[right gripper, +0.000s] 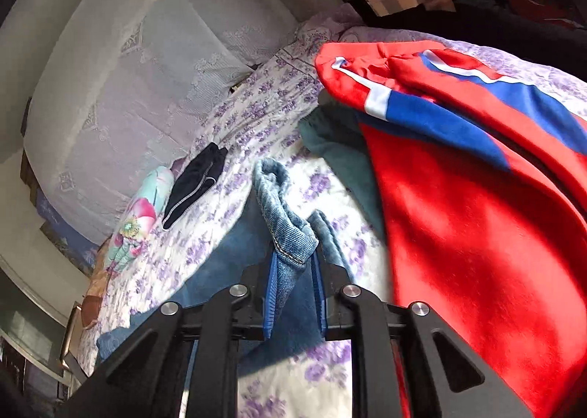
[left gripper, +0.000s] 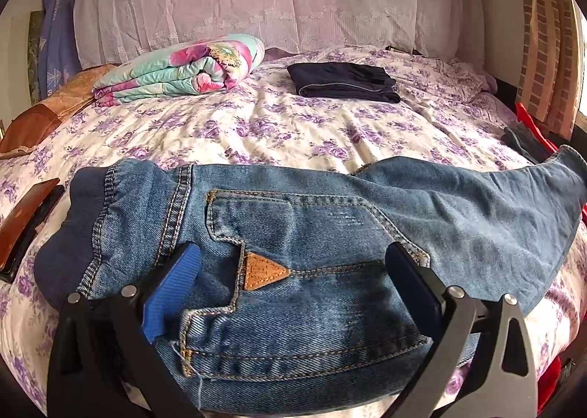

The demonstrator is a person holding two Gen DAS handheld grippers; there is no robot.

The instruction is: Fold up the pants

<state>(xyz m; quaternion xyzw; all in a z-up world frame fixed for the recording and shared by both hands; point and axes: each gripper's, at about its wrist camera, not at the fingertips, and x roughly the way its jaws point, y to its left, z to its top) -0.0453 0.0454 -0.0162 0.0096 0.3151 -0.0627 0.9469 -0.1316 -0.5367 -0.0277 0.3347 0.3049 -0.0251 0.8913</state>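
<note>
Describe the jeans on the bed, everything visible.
The jeans are blue denim with orange stitching, a back pocket, a tan triangular patch and a dark ribbed waistband. They lie folded lengthwise across the flowered bedsheet. The left gripper straddles them, open; the right gripper pinches a leg hem.

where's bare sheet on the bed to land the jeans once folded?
Best patch: the middle of the floral sheet, bordered by the jeans in front, the rolled quilt and the folded dark pants behind. Crowded: the right edge with the red garment, and the left edge with a brown case.
</note>
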